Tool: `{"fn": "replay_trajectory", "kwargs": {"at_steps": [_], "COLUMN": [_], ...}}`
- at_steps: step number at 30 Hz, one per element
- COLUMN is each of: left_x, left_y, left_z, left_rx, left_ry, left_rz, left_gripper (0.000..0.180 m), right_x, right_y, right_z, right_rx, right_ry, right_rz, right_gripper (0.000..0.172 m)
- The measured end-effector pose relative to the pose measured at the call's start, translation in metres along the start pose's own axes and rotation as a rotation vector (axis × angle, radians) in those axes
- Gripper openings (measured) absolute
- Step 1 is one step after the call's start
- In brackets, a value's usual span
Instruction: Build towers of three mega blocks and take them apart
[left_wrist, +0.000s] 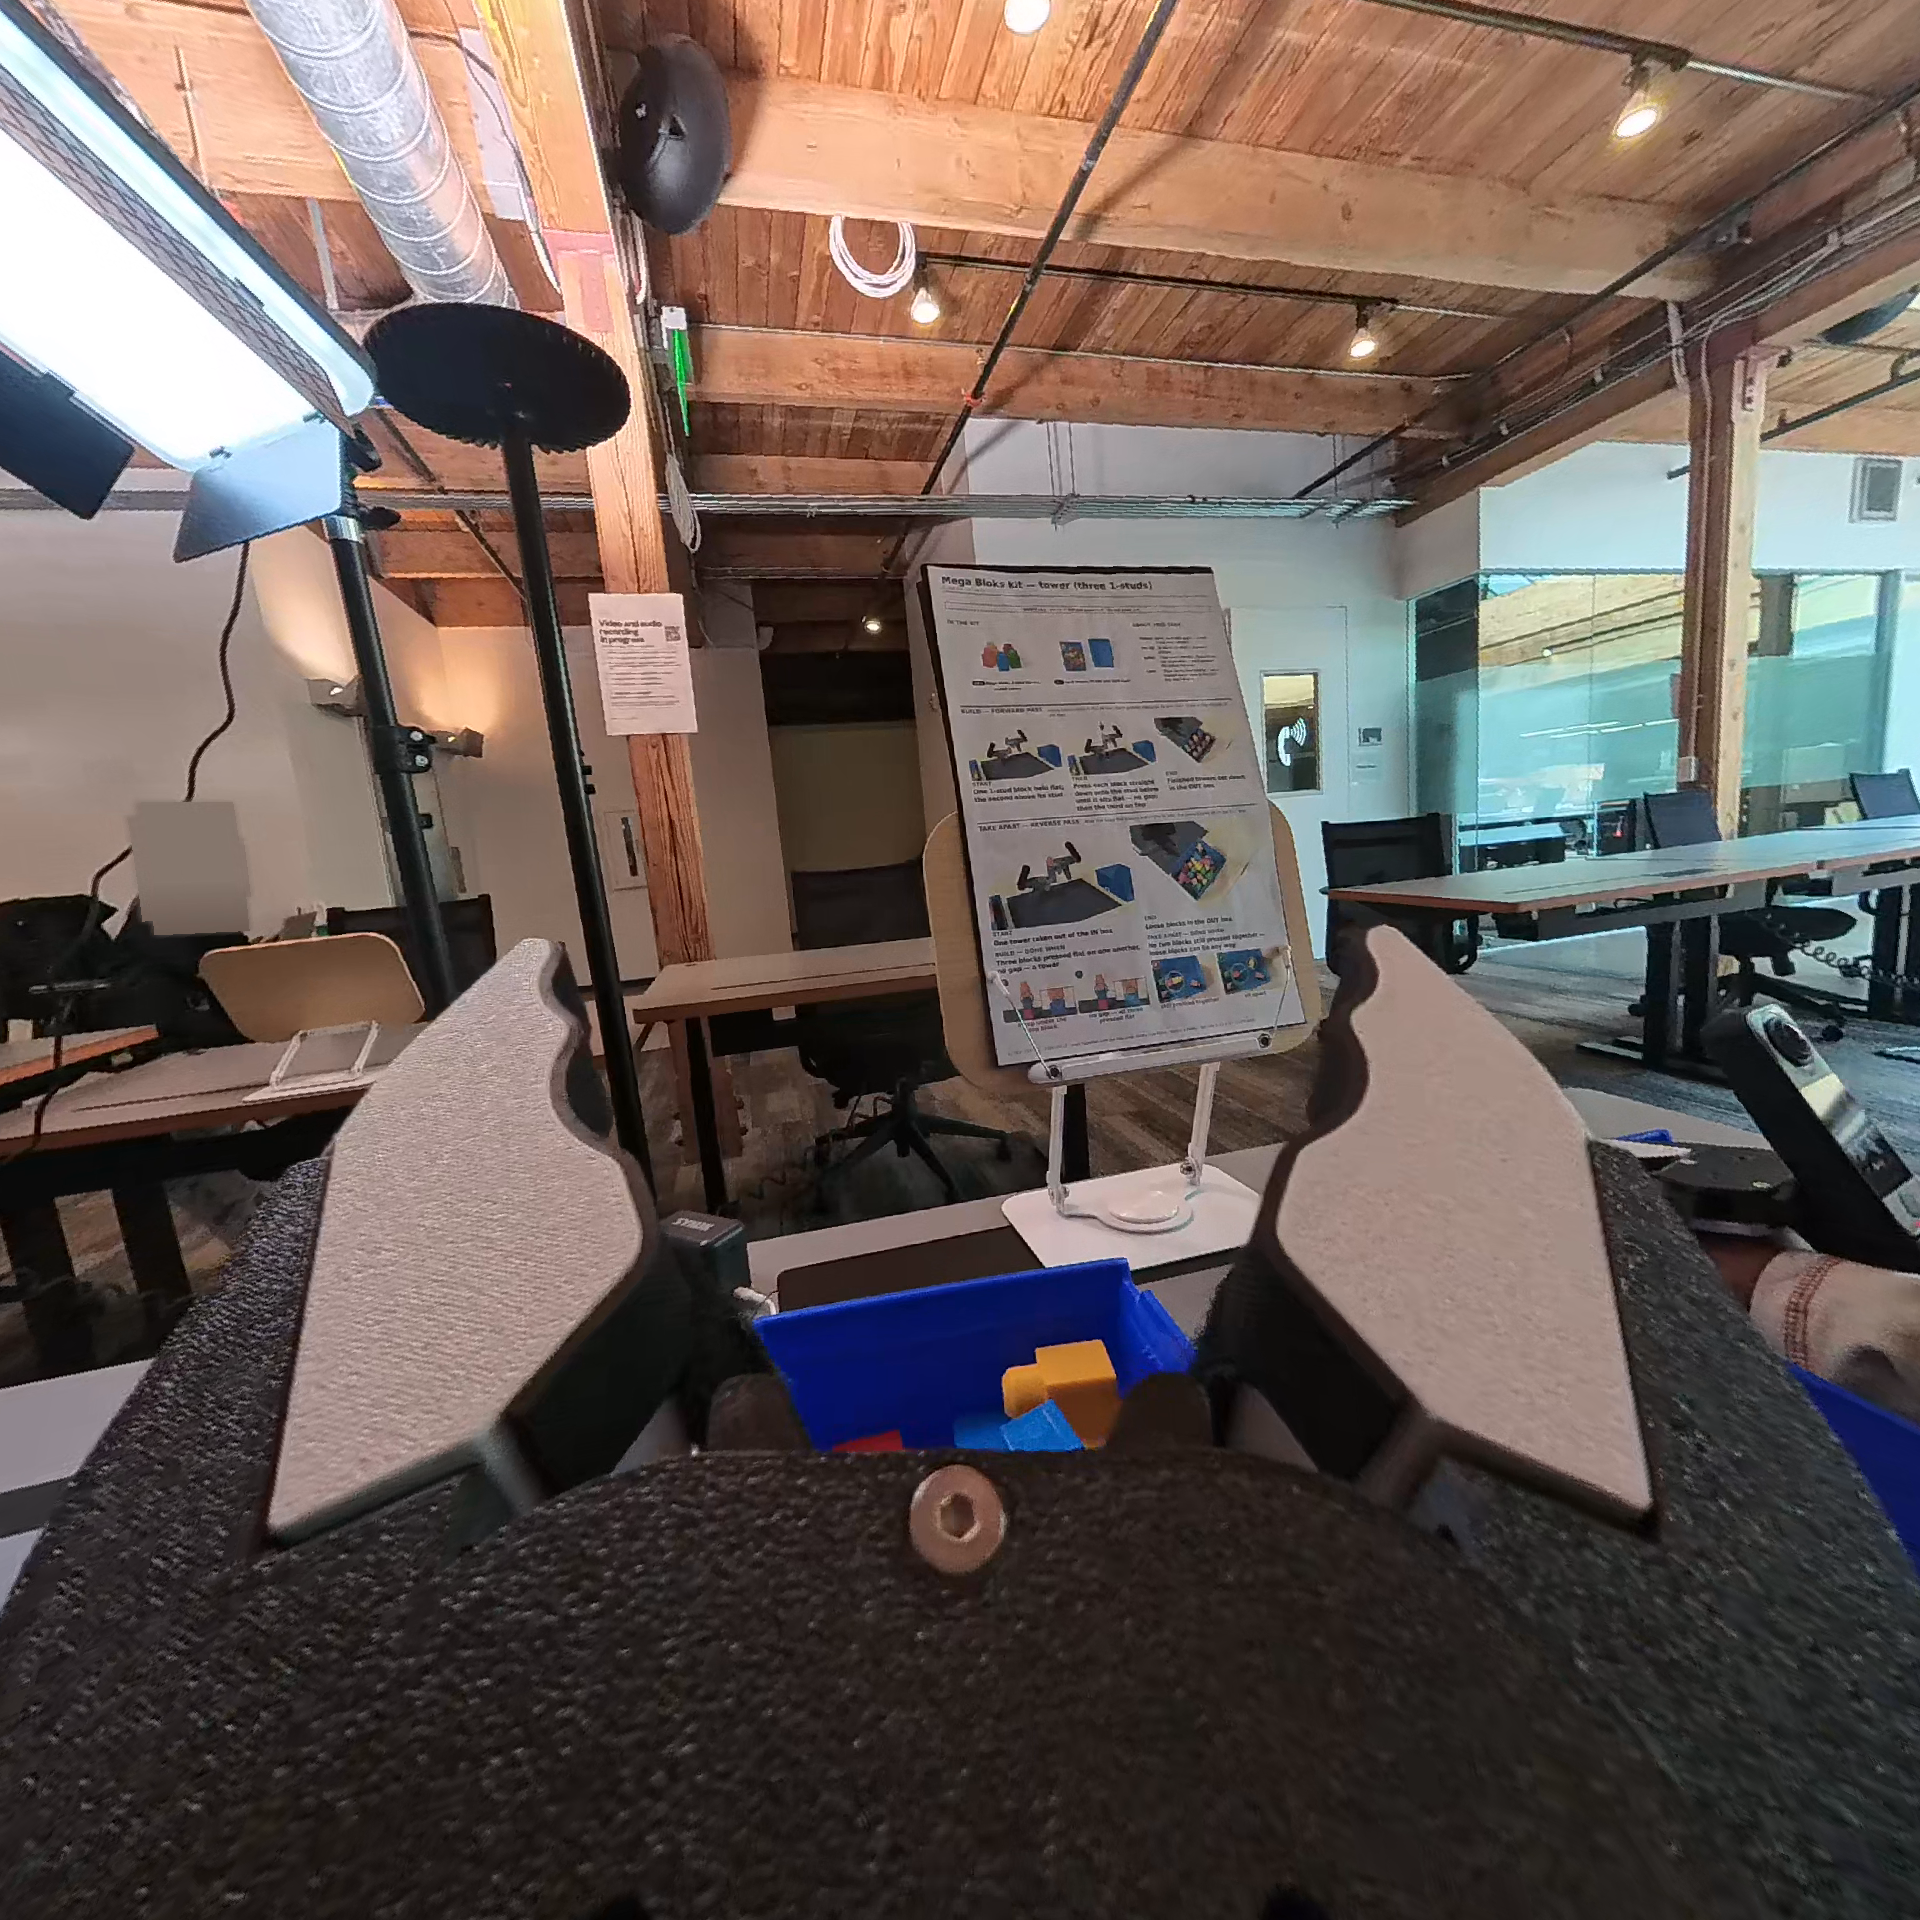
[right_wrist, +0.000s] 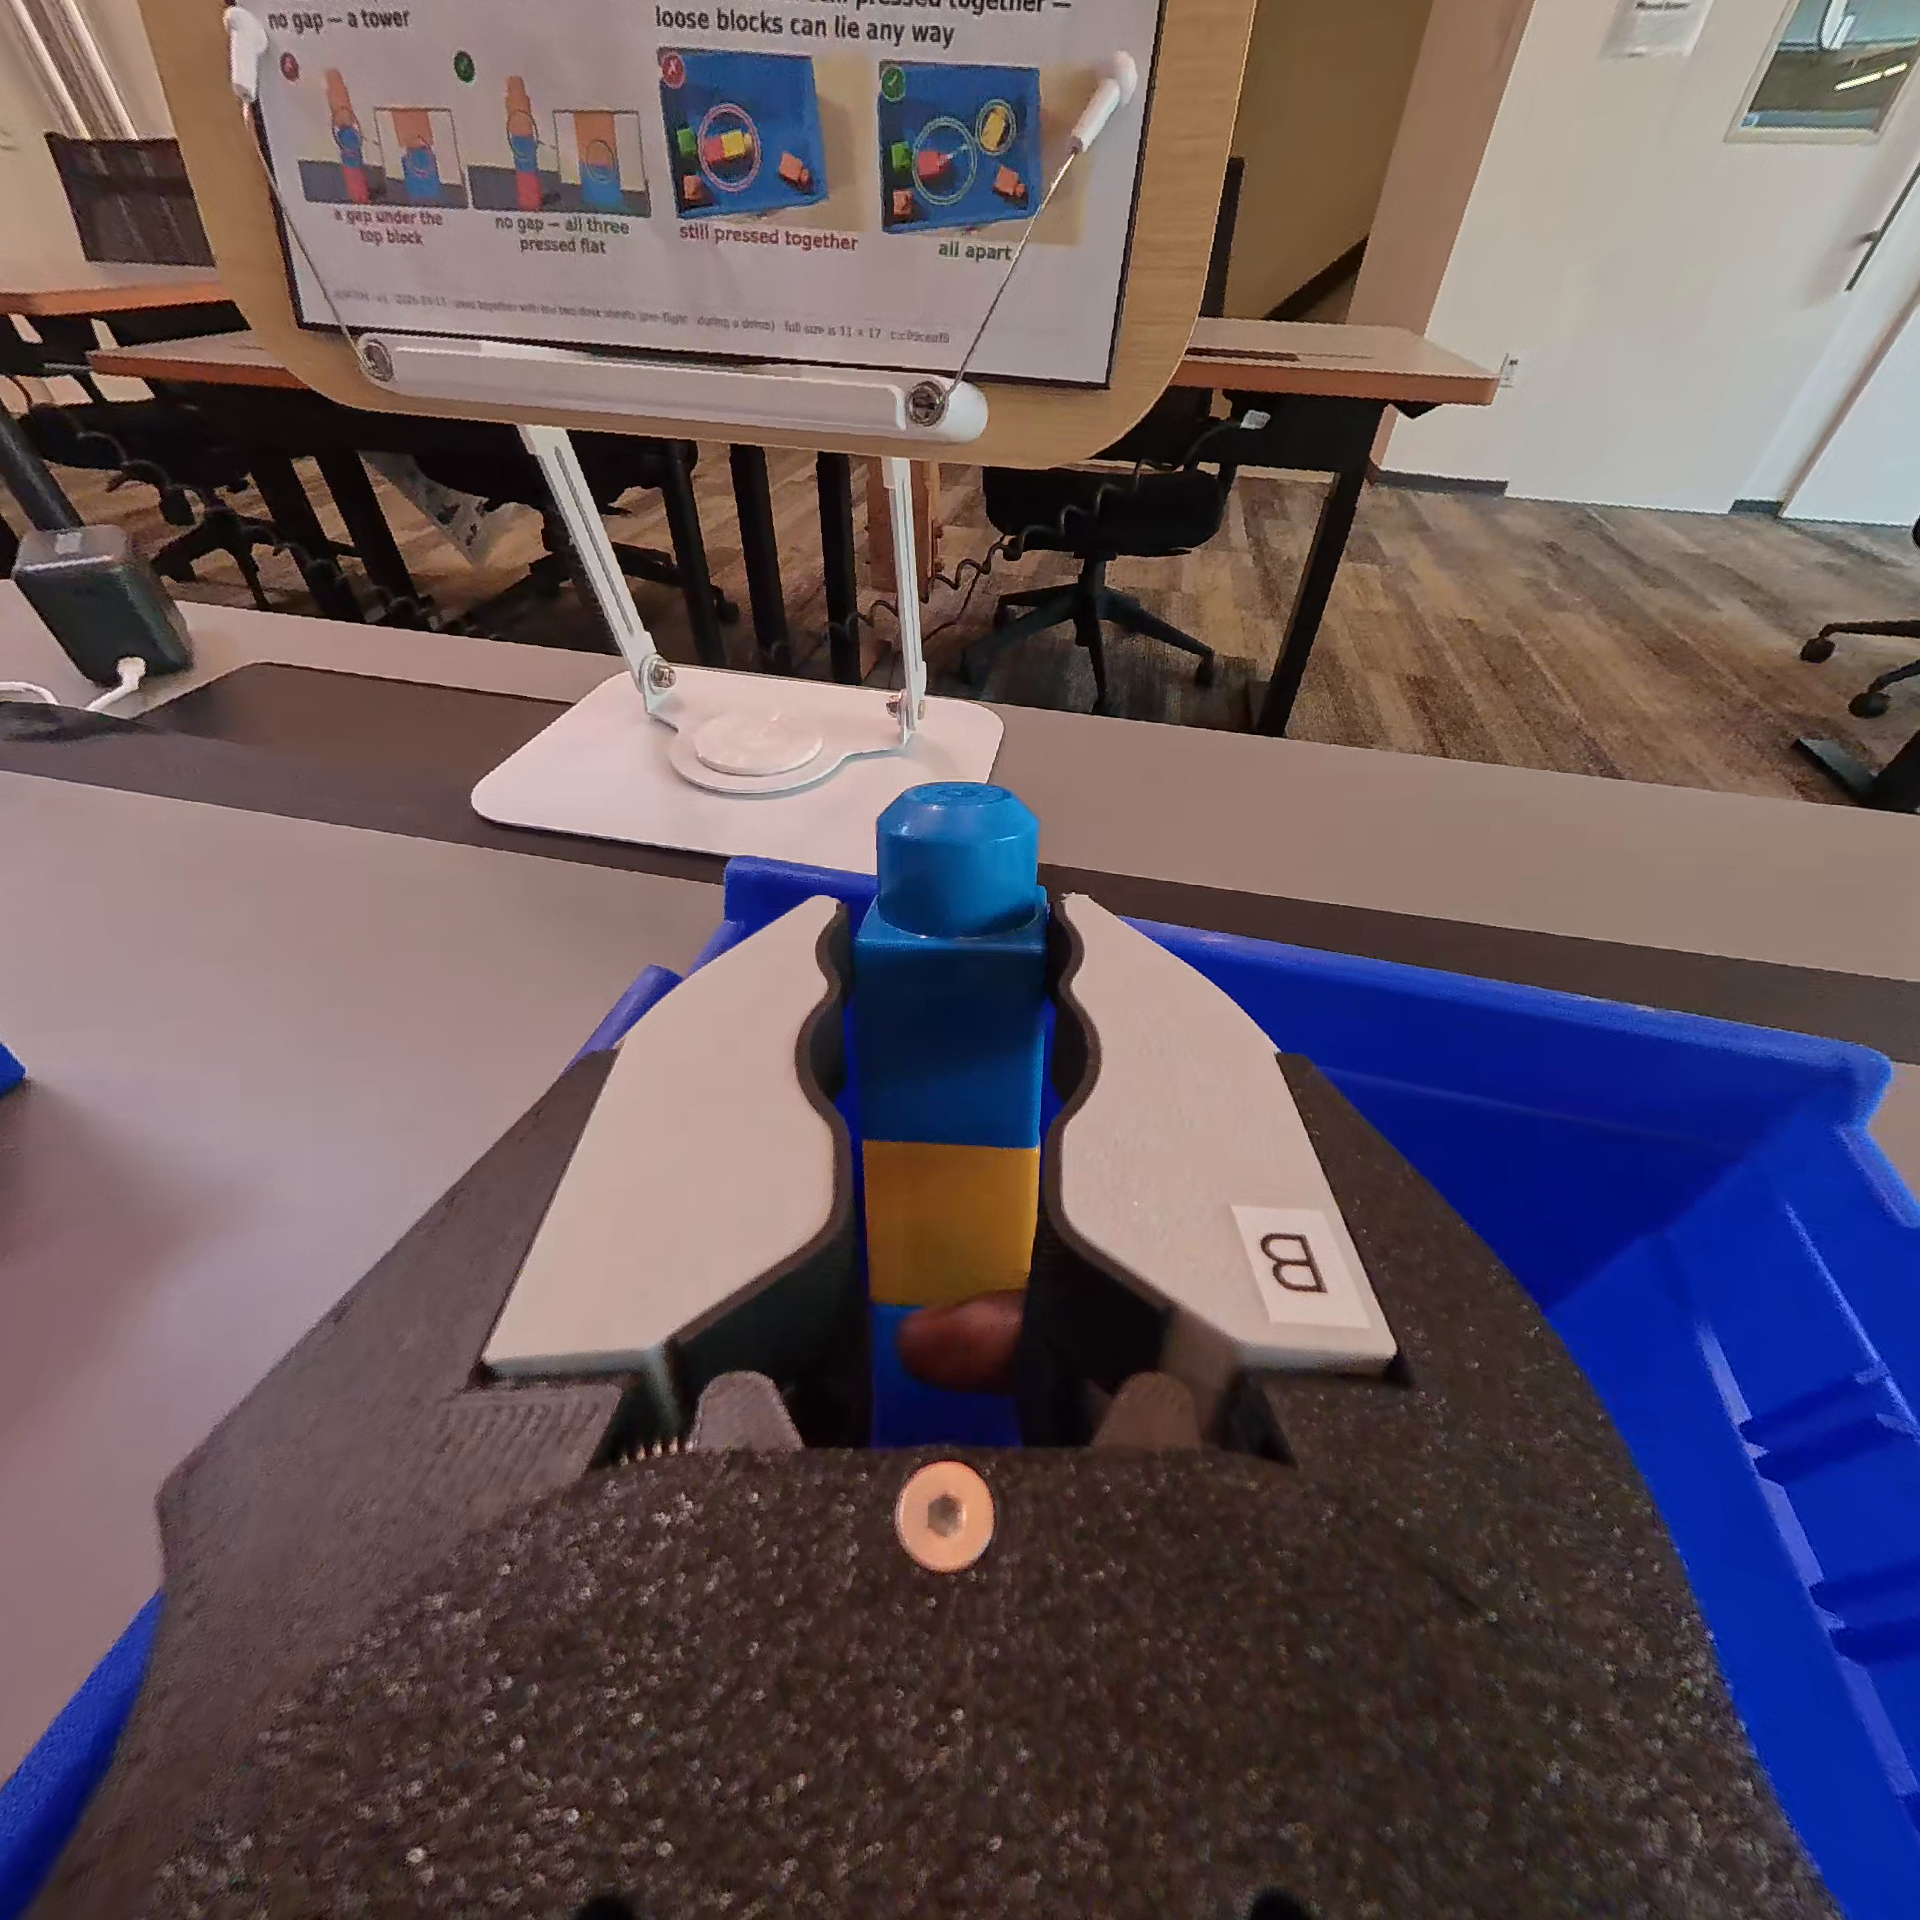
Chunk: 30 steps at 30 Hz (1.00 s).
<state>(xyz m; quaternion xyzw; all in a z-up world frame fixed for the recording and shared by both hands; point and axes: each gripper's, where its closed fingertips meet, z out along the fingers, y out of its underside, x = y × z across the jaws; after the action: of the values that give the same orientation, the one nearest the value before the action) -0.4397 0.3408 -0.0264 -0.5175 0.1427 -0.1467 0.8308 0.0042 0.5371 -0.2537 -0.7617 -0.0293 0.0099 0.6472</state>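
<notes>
tower (right_wrist: 948, 1101) of three mega blocks, blue on top, yellow in the middle and blue at the bottom, sits clamped in the right hand-held gripper (right_wrist: 951, 914), its long axis running straight out along the fingers so that the round blue stud pokes past the fingertips toward the document stand (right_wrist: 727, 748). both grey pads (right_wrist: 727, 1122) press against the sides of the stack, mainly on the top blue block, and a fingertip of the person shows behind the lowest block. this gripper hangs over a blue bin (right_wrist: 1558, 1122) standing on the grey worktop (right_wrist: 312, 1039), so the tower is above the bin rather than in it. the left hand-held gripper (left_wrist: 961, 997) is spread wide with nothing between its fingers; it points up and outward over a second blue bin (left_wrist: 935, 1340) that holds loose blocks, a yellow one (left_wrist: 1070, 1382) lying on a blue one, with a sliver of red beside them. judged from this, the coming step turns on the tower's axis: whether it is to be laid down in the bin below or pulled apart, the free stud end faces away from the right gripper, and the left one, well off to the side and aimed elsewhere, would have to swing round to meet that end.
</notes>
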Motion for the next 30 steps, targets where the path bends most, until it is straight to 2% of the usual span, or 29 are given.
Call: {"fn": "replay_trajectory", "kwargs": {"at_steps": [9,11,25,30], "left_x": [0.009,0.011,0.014,0.016], "left_y": [0.005,0.006,0.007,0.007], "left_z": [0.002,0.003,0.003,0.003], "left_rx": [-0.023,-0.029,-0.028,-0.026], "left_ry": [0.034,0.042,0.061,0.071], "left_rz": [0.011,0.012,0.005,0.002], "left_gripper": [0.131,0.131,0.130,0.130], "right_x": [0.002,0.003,-0.004,-0.005], "right_y": [0.021,0.028,0.108,0.109], "right_z": [-0.011,-0.013,-0.028,-0.025], "right_rx": [-0.162,-0.213,-0.778,-0.793], "right_ry": [0.019,0.019,-0.090,-0.101], "right_rz": [-0.023,-0.025,-0.160,-0.122], "right_gripper": [0.045,0.041,0.038,0.037]}}
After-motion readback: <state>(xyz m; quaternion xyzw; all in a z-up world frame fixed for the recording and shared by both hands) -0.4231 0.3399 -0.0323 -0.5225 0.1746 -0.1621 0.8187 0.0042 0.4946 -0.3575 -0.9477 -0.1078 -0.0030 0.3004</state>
